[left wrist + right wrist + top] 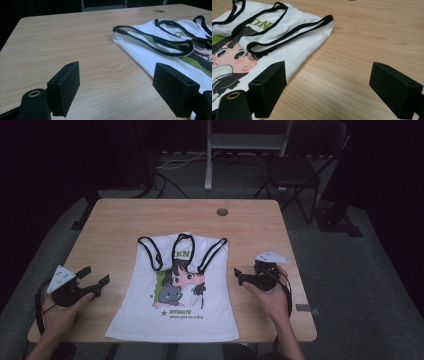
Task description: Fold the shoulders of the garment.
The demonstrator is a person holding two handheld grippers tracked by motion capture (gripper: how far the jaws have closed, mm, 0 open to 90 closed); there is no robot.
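A white tank top point(181, 285) with black trim and a cartoon girl print lies flat on the middle of the wooden table point(115, 220), its straps toward the far side. My left gripper point(95, 275) rests near the table's left front, open and empty, a short way left of the shirt's hem side. My right gripper point(240, 276) is open just right of the shirt, pointing at it. In the left gripper view, the gripper point(120, 90) has bare wood between its jaws and the shirt point(150, 50) to its right. The right gripper view has the gripper point(332, 88) beside the shirt's edge point(294, 47).
A round cable hole point(222, 212) sits near the table's far edge. Behind the table stand a dark folding chair point(295, 170) and a metal stand post point(208, 165) with cables on the floor. Bare wood lies on both sides of the shirt.
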